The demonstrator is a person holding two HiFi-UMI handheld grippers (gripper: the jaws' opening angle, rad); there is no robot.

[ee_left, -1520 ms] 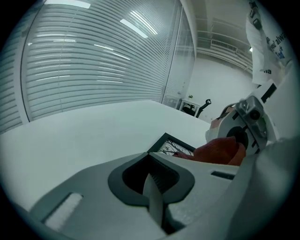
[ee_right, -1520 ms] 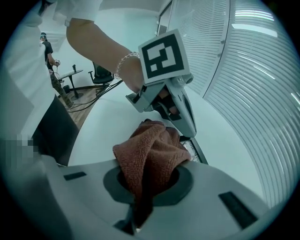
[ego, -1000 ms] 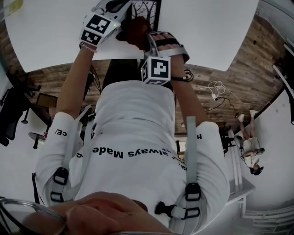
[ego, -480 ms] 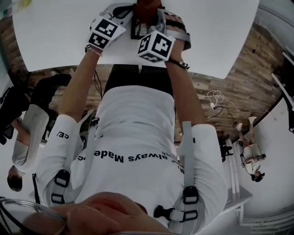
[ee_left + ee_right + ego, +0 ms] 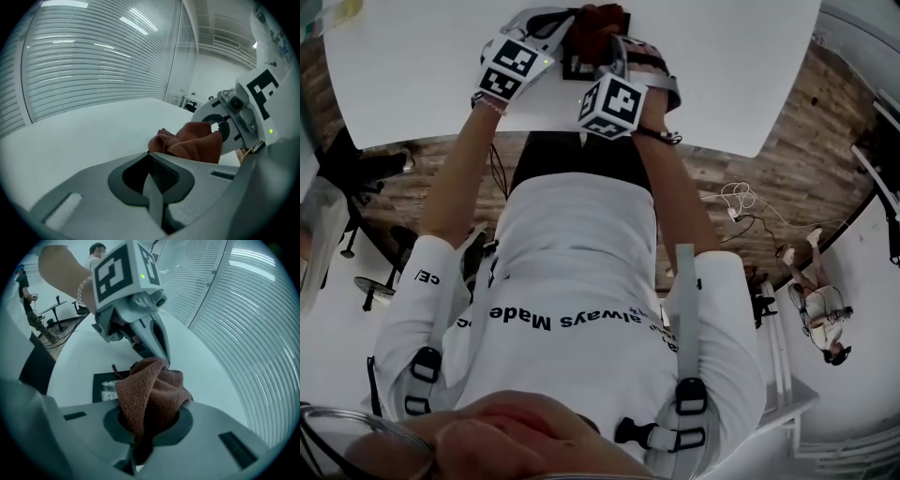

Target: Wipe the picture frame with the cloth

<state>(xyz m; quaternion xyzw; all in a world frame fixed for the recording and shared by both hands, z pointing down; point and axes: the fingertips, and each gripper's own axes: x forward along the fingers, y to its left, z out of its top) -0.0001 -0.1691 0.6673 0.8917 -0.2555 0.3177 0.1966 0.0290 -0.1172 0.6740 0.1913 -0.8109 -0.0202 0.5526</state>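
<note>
Clamping a bunched red-brown cloth [image 5: 151,389], the right hand-held gripper [image 5: 149,420] has its jaws closed on the lower folds, and the rest of the fabric bulges up over them. Just past the cloth, the left hand-held gripper [image 5: 152,161] points steeply down toward it. Its jaws are pressed together along a thin seam, and nothing can be seen between them. From the left gripper view the cloth sits right in front of those closed jaws, with the round body of the right tool behind it.

Under and beside the cloth lies the picture frame [image 5: 101,380], flat on the white desk [image 5: 201,366], its dark border and part of the pale picture showing to the left of the fabric. In the head view both tools meet over the frame near the desk's near edge, their marker cubes [image 5: 611,103] facing up. Slatted window blinds [image 5: 93,61] run behind the desk.
</note>
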